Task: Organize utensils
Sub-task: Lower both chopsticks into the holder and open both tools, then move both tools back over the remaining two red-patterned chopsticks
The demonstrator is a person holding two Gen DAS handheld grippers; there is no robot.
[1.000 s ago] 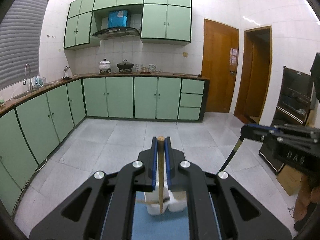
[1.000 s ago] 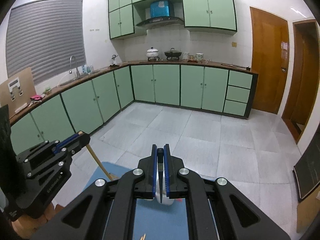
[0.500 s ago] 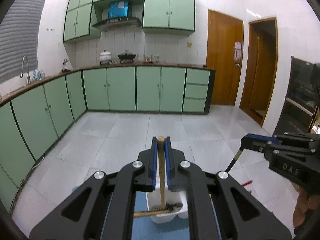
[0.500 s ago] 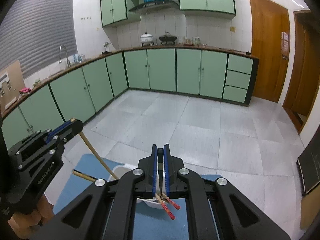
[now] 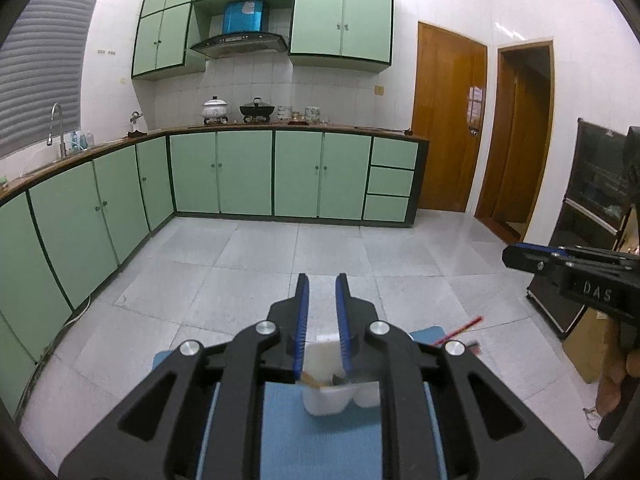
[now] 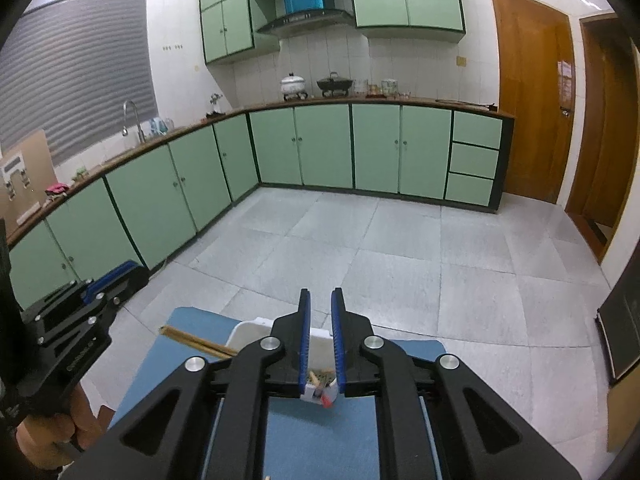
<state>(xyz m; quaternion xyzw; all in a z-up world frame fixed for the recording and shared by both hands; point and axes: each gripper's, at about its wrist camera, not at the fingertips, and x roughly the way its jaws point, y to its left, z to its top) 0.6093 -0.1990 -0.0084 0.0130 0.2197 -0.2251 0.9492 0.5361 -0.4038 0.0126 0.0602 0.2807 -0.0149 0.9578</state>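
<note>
A white utensil holder [image 5: 332, 398] stands on a blue mat [image 5: 316, 440]; it also shows in the right wrist view [image 6: 248, 330]. Wooden chopsticks [image 6: 196, 342] lie tilted in it, sticking out to the left. Red-tipped chopsticks [image 5: 460, 330] stick out to its right, and their red tips [image 6: 326, 398] show between my right fingers. My left gripper [image 5: 321, 280] is open and empty just above the holder. My right gripper [image 6: 319, 294] is open and empty above it too. Each gripper shows at the edge of the other's view.
The blue mat [image 6: 160, 356] covers a small table with tiled floor beyond. Green cabinets [image 5: 240, 172] line the far and left walls. A black cabinet [image 5: 592, 216] and a cardboard box [image 5: 588, 344] stand at the right. Two wooden doors [image 5: 448, 120] are at the back right.
Both grippers opened and let go of their chopsticks. The wooden pair and the red-tipped pair now rest in the white holder. Both grippers tilted down, then up slightly.
</note>
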